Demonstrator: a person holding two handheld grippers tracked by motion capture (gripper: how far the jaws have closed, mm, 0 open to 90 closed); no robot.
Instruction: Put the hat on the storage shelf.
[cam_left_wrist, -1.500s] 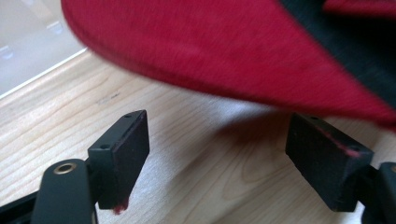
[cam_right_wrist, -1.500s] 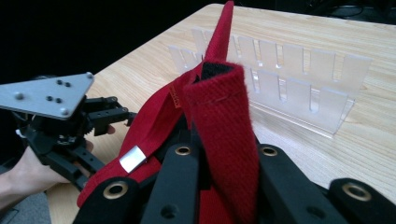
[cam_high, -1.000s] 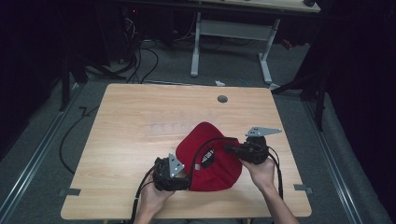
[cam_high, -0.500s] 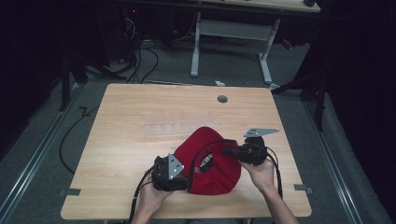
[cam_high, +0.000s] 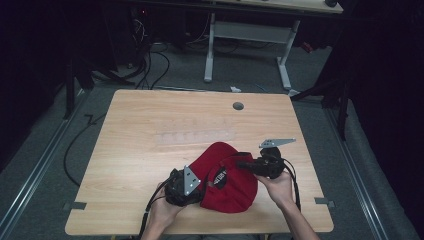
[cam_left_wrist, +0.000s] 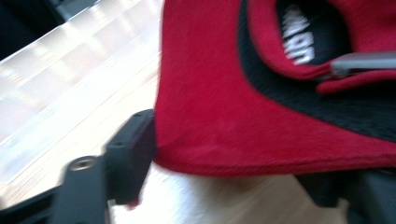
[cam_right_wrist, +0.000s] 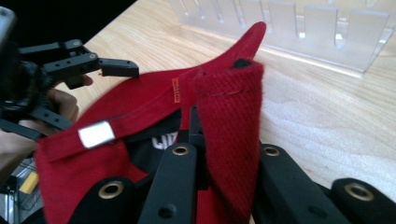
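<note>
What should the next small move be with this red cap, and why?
Probably lift both grippers together a little. The right gripper is shut on a fold of the cap, the left gripper holds its edge, and the cap lies low on the table, beside the clear rack.

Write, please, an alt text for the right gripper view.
The right gripper pinches a fold of a red cap above a wooden table. The left gripper holds the cap's far edge; a clear plastic rack lies behind.

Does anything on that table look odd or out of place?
Only the red cap: it lies crumpled and inside-out-looking near the table's front edge, its fabric pinched by the right gripper, the left gripper at its other side.
</note>
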